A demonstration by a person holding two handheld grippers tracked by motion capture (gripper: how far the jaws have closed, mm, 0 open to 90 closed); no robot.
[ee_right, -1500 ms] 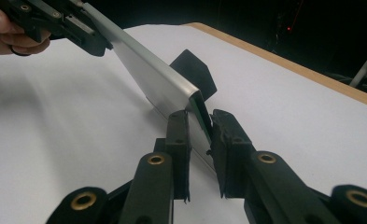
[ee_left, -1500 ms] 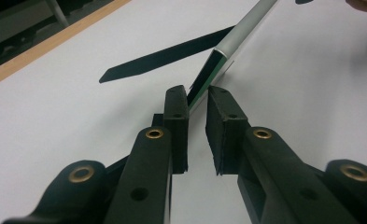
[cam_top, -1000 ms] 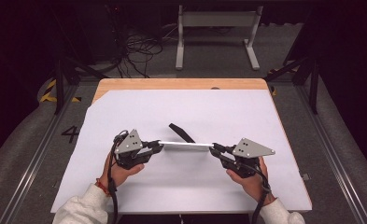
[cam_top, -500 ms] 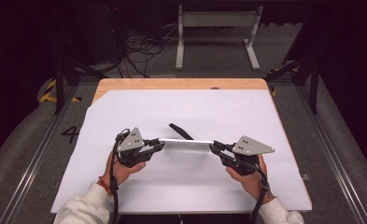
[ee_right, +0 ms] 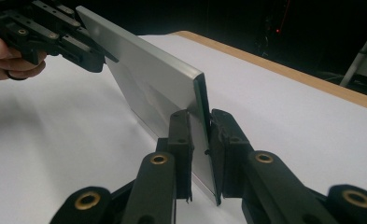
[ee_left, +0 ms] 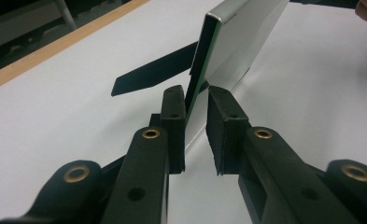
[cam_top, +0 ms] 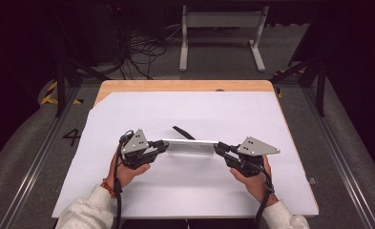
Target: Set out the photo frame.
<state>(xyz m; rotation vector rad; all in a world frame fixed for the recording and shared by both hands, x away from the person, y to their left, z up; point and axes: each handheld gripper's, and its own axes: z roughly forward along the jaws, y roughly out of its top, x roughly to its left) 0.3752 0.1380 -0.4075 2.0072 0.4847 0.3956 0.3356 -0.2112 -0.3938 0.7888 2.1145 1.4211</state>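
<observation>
High view: a slim silver slab (cam_top: 190,146) hangs level between two tools, just above the white-covered surface (cam_top: 199,200). The left tool (cam_top: 162,146) is clamped on its left end and the right tool (cam_top: 218,148) on its right end. In both gripper views the pads pinch the slab's thin edge (it stands on its long side, a dark strip along the rim). A black strip (cam_top: 183,132) lies flat on the surface just behind the slab.
</observation>
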